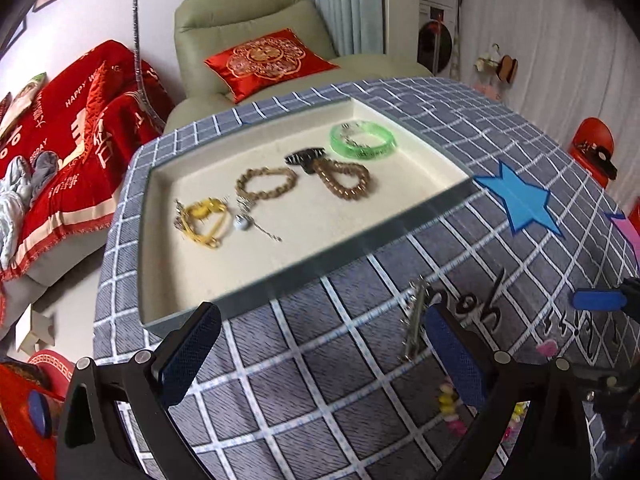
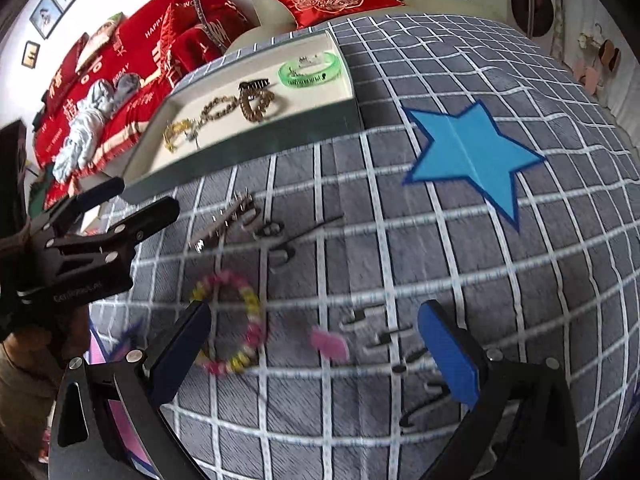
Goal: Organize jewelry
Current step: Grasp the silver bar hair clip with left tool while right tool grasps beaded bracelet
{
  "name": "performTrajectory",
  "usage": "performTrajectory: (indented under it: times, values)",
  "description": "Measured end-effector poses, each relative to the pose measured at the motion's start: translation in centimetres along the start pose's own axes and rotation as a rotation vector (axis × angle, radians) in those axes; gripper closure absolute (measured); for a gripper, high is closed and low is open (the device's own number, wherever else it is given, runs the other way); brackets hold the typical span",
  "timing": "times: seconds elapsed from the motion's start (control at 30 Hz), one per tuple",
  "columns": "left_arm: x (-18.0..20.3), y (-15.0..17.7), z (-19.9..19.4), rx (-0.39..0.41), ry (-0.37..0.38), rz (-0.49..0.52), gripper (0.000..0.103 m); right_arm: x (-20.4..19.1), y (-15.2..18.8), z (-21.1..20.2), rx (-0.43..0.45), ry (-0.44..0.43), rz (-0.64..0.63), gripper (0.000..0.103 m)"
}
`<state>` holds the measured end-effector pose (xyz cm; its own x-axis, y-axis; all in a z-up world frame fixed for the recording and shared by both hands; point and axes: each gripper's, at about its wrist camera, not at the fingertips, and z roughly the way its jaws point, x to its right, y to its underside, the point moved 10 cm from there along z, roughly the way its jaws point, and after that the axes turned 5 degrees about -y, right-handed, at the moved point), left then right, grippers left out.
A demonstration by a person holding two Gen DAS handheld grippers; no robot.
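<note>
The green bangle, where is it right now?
The green bangle lies inside the cream tray, in its far right corner, just beyond the black hair clip. In the right wrist view it sits near the tray's far end.

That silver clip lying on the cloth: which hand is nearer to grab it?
Probably the left. The clip lies just beside its open jaws' right finger. The right gripper hovers over the bead bracelet instead.

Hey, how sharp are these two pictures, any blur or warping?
Left wrist view: tray and green bangle mildly smeared, grid lines bowed by the fisheye. Right wrist view: heavier motion blur, smearing the pink and yellow bead bracelet and metal hair clip.
</note>
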<state>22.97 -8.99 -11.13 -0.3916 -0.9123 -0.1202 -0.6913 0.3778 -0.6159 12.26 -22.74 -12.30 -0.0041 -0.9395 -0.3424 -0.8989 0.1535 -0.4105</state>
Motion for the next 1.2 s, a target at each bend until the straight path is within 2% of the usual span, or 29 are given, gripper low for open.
performTrajectory:
  times: [0.27,0.43,0.63,0.83,1.03,1.17,1.2]
  values:
    - [0.9,0.9,1.0,-0.035,-0.004,0.022,0.0,-0.6,1.4,0.2,-0.009,0.043,-0.042,0.0]
    - [1.4,0.8,1.7,-0.049,0.029,0.014,0.0,-1.3,1.7,0.9,-0.016,0.074,-0.073,0.0]
    - [2.2,0.6,2.7,-0.063,0.031,0.015,0.0,-2.1,1.9,1.6,-0.011,0.114,-0.114,0.001]
    - [2.9,0.8,3.4,-0.078,0.018,0.036,0.0,-2.6,2.1,1.7,0.014,0.196,-0.188,0.016]
    - [3.1,1.2,3.6,-0.092,0.012,0.044,0.0,-3.4,2.4,1.4,0.026,0.189,-0.22,0.03]
    - [3.7,1.3,3.3,-0.095,0.037,0.049,0.0,-3.8,2.4,1.5,0.021,0.182,-0.227,0.035]
    - [3.8,1.4,3.2,-0.096,0.043,0.049,0.003,-3.8,2.4,1.5,0.02,0.18,-0.229,0.036]
